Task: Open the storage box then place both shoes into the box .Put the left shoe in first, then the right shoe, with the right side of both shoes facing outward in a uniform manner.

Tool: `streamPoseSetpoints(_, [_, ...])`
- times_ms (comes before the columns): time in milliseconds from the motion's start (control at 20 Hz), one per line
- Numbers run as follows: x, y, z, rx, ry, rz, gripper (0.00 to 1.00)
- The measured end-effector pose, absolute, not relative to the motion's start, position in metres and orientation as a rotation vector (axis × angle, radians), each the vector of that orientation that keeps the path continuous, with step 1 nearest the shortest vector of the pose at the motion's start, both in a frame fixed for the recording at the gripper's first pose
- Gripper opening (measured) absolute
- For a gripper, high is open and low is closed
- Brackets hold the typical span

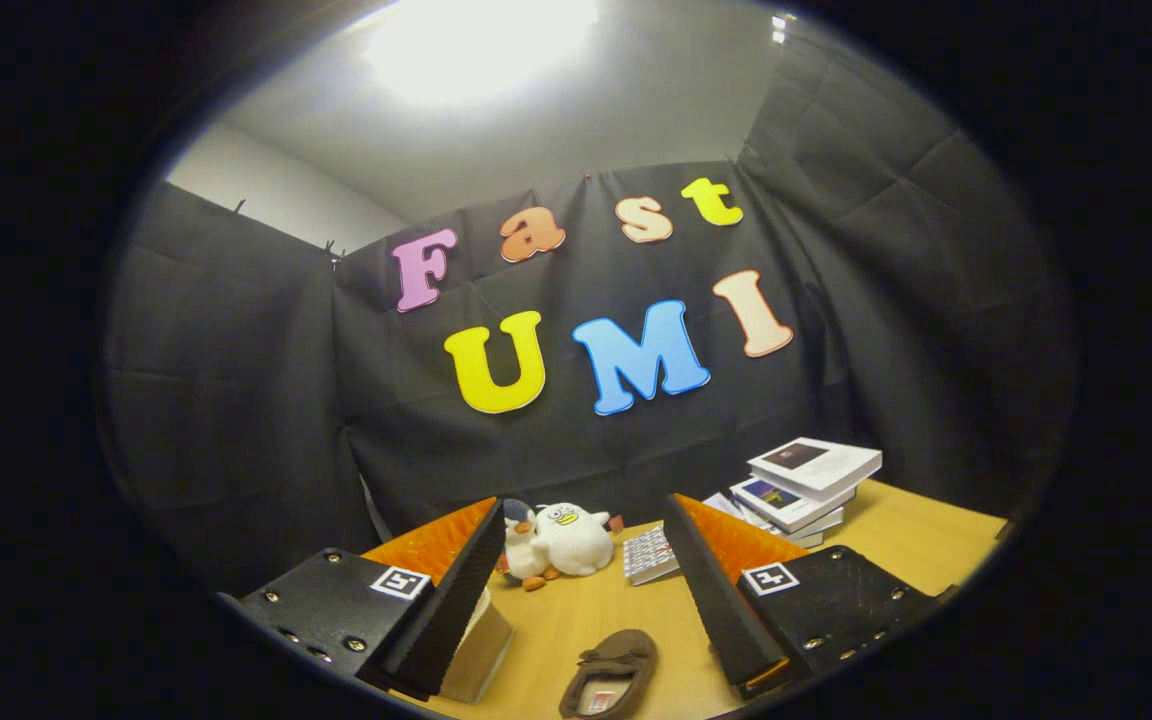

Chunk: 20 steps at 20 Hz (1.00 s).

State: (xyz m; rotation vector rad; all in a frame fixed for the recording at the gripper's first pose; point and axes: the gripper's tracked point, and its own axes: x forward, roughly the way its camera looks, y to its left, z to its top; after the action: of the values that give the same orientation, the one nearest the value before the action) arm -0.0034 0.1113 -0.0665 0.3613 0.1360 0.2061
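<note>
My gripper (581,535) is held above the wooden table (916,545), open, with nothing between its fingers. A brown slip-on shoe (611,675) lies on the table below and between the fingers, its opening facing up. Part of a light-coloured box (481,645) shows just beside and under the left finger (456,590); most of it is hidden by the gripper body.
Two white plush toys (556,540) sit on the table beyond the fingers. A small patterned booklet (648,555) lies beside them. A stack of books (801,485) rests at the back right, beyond the right finger.
</note>
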Motion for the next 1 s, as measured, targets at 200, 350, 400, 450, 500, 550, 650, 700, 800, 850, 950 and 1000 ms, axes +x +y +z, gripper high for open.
streamPoseSetpoints(200, [-0.005, 0.147, -0.101, 0.496, 0.237, 0.273, 0.98])
streamPoseSetpoints(350, [-0.007, 0.173, -0.123, 0.597, 0.301, 0.316, 0.97])
streamPoseSetpoints(400, [-0.008, 0.183, -0.131, 0.631, 0.327, 0.334, 0.97])
streamPoseSetpoints(450, [-0.012, 0.192, -0.142, 0.665, 0.357, 0.345, 0.97])
streamPoseSetpoints(500, [-0.013, 0.2, -0.154, 0.696, 0.393, 0.344, 0.97])
streamPoseSetpoints(550, [-0.014, 0.207, -0.167, 0.728, 0.433, 0.34, 0.97])
streamPoseSetpoints(650, [-0.017, 0.227, -0.189, 0.787, 0.513, 0.354, 0.97])
streamPoseSetpoints(700, [-0.019, 0.237, -0.198, 0.824, 0.552, 0.366, 0.97])
streamPoseSetpoints(800, [-0.024, 0.257, -0.217, 0.894, 0.632, 0.391, 0.97])
streamPoseSetpoints(850, [-0.027, 0.266, -0.224, 0.93, 0.666, 0.404, 0.97])
streamPoseSetpoints(950, [-0.033, 0.283, -0.237, 0.988, 0.728, 0.421, 0.97])
streamPoseSetpoints(1000, [-0.036, 0.288, -0.245, 1.016, 0.751, 0.423, 0.97])
